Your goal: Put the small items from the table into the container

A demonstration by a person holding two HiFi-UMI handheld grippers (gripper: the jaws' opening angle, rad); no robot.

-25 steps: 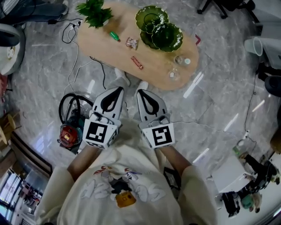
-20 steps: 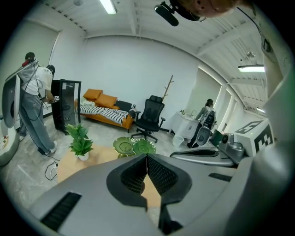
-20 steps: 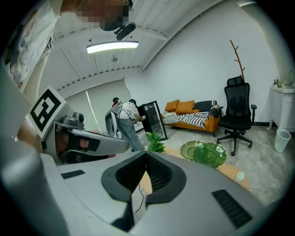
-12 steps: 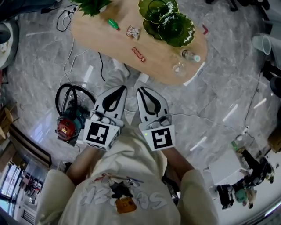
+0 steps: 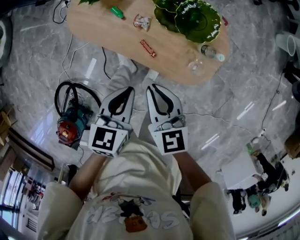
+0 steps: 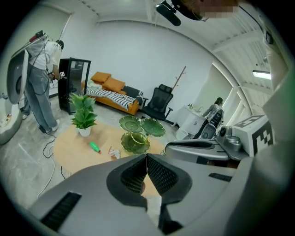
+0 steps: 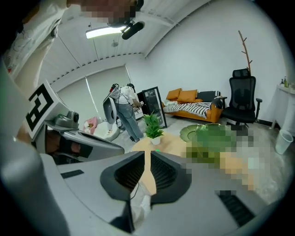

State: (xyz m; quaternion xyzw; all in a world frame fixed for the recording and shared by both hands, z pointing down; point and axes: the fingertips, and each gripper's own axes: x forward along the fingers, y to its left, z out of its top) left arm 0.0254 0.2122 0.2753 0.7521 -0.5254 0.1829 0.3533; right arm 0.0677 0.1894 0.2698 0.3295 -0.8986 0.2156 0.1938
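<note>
Both claws hang side by side, low before the person's chest and pointing ahead and down. The left gripper [image 5: 125, 92] has its jaws tight together on nothing. The right gripper [image 5: 153, 90], just beside it, shows a hairline slit as its jaws begin to part, with nothing in it either. Beneath and around them spreads the grey marble floor [image 5: 243, 98], open to the right of the right gripper and in the stretch between the tips and the table. Ahead of both lies the oval wooden table [image 5: 176, 63], its near edge curving past well apart from the tips. Toward its far side, ahead and right of the right gripper, stands the green tiered dish [image 5: 199, 21], the container; whether anything lies in its bowls cannot be told. A potted plant [image 6: 83, 115] stands at the table's left end, ahead and left of the left gripper. On the floor near the left gripper's left side sits a red and teal tool [image 5: 70, 129]. On the tabletop a clear bottle [image 5: 212, 52] lies near a clear glass [image 5: 195, 68], on the near side of the dish by the right end. The small items lie apart from one another, ahead of the tips: a red bar [image 5: 148, 48] nearest, a crumpled wrapper [image 5: 142, 21] beyond it, and a green tube [image 5: 117, 12] farthest to the left.
</note>
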